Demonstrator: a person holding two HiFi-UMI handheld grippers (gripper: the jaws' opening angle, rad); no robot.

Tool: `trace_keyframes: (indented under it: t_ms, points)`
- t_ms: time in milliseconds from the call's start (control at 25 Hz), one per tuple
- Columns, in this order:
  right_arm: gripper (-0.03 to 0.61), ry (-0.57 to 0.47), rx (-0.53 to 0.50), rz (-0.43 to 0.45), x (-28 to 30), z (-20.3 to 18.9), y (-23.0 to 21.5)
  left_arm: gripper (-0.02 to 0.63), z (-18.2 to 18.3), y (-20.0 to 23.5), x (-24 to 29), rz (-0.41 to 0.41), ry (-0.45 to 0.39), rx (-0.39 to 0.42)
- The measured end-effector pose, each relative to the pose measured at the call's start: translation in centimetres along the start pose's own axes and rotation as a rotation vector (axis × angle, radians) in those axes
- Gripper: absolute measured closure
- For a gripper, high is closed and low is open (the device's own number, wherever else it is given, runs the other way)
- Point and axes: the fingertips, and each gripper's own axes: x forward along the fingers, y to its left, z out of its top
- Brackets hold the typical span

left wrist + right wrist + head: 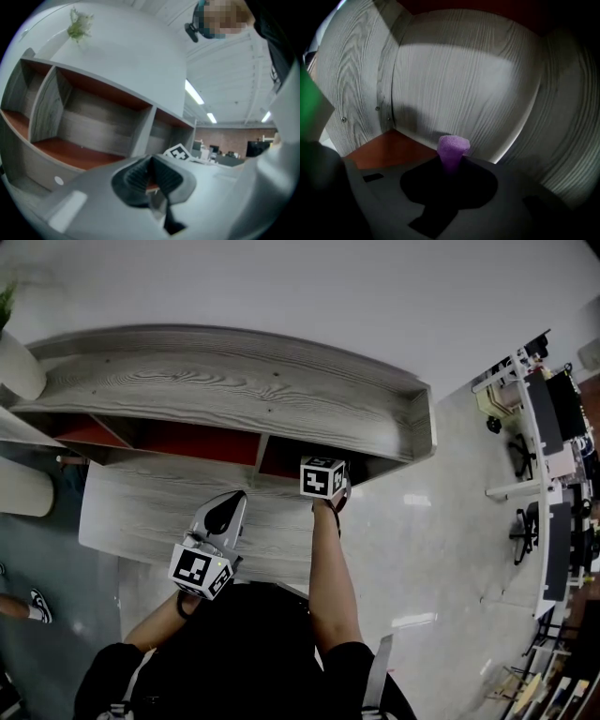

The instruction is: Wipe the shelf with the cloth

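A grey wood-grain shelf unit (234,390) with red-brown compartment floors fills the middle of the head view. My right gripper (330,493) reaches into the right-hand compartment, only its marker cube showing. In the right gripper view it (451,157) is shut on a purple cloth (452,149) that sticks up between the jaws, close to the compartment's grey back wall (464,93) and above its red-brown floor (389,150). My left gripper (223,514) hovers over the lower ledge (141,507), shut with nothing in it (151,174).
A white pot with a green plant (14,357) stands on the shelf top at the far left. Another white pot (23,488) sits lower left. Desks and chairs (544,474) line the right side across a shiny floor. A person's shoe (37,604) is at left.
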Motion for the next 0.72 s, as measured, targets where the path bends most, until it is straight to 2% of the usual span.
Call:
trace_keyframes:
  t_ms: [400, 720]
  points:
    - [0.503, -0.04, -0.106, 0.077, 0.6, 1.6, 2.7, 0.609, 0.2, 0.3, -0.8, 0.031, -0.006, 0.007]
    - [0.503, -0.075, -0.18, 0.177, 1.1, 3.2, 7.1, 0.609, -0.1, 1.5, -1.9, 0.081, -0.004, -0.011]
